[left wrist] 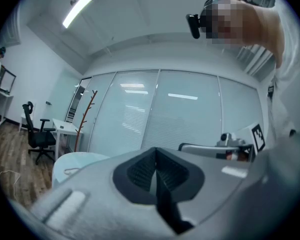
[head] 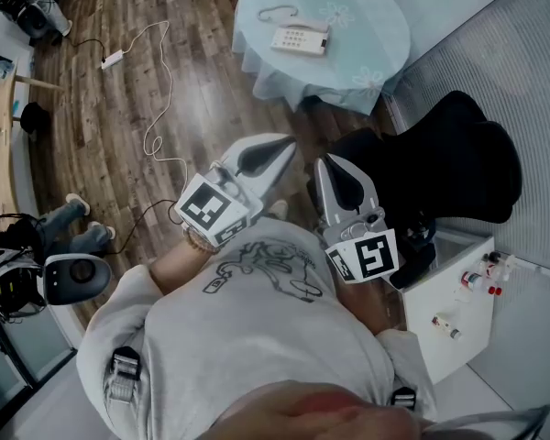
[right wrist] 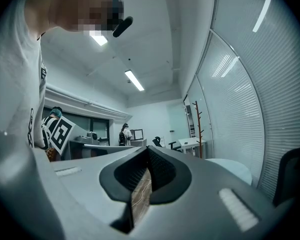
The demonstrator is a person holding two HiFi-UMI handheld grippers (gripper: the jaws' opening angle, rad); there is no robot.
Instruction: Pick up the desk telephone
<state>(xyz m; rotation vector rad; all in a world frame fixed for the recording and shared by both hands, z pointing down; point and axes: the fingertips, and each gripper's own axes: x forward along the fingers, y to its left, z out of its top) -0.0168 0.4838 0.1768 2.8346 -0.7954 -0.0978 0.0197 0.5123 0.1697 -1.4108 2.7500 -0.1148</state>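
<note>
Right claw [head: 330, 165], black chair [head: 458, 159], table [head: 367, 26] beyond

The person wears a pale grey sweatshirt [head: 257, 337] with a dark line-drawn graphic [head: 261, 269] across the chest. Webbing straps with black buckles [head: 124, 371] sit at eight and four o'clock of it. A beaded bracelet [head: 199, 240] circles the left wrist. The left gripper [head: 287, 145] and right gripper [head: 324, 161] are smooth light-grey shells with black ribbed insets, each carrying a white cube [head: 211, 207] printed with black square markers.
</note>
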